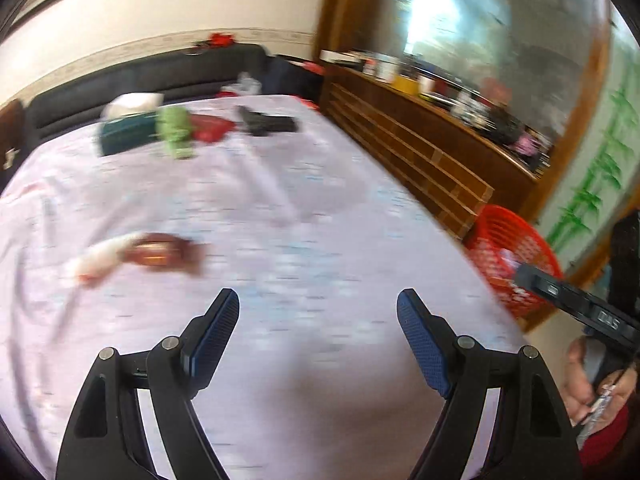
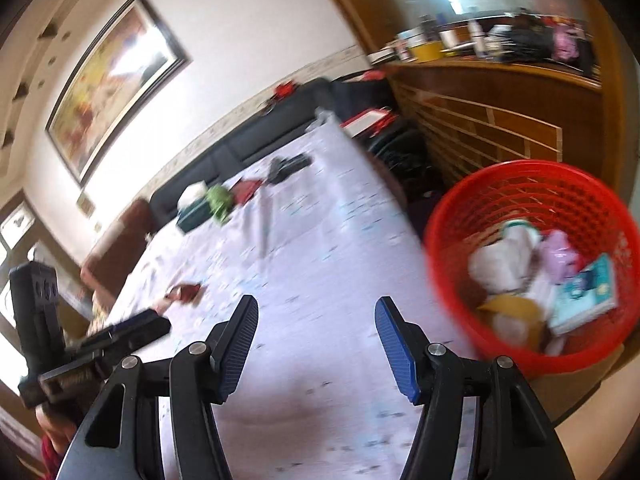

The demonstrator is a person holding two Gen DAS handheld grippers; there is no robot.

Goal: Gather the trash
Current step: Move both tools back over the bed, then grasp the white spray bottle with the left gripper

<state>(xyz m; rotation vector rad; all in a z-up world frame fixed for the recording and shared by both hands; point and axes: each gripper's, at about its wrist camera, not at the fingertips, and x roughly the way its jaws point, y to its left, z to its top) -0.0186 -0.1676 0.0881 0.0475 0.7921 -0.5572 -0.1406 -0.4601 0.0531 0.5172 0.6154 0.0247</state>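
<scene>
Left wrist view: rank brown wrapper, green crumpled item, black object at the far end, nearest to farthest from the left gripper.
From the left gripper, both fingers spread over the cloth:
1. Brown wrapper, near left, beside a white scrap.
2. Green crumpled item, far left, against the dark teal box.
3. Black object, far centre, a little behind the green one.

This is a lived-in home, a sitting or dining room by the look of it. A table under a pale lilac cloth (image 1: pixel 304 200) stands before a dark sofa (image 1: pixel 160 68), with a large framed painting (image 2: pixel 116 80) on the cream wall. A wooden sideboard (image 1: pixel 412 148), crowded with what seem to be bottles and jars, runs alongside, and a red plastic basket (image 2: pixel 532 184) holds household rubbish.
</scene>
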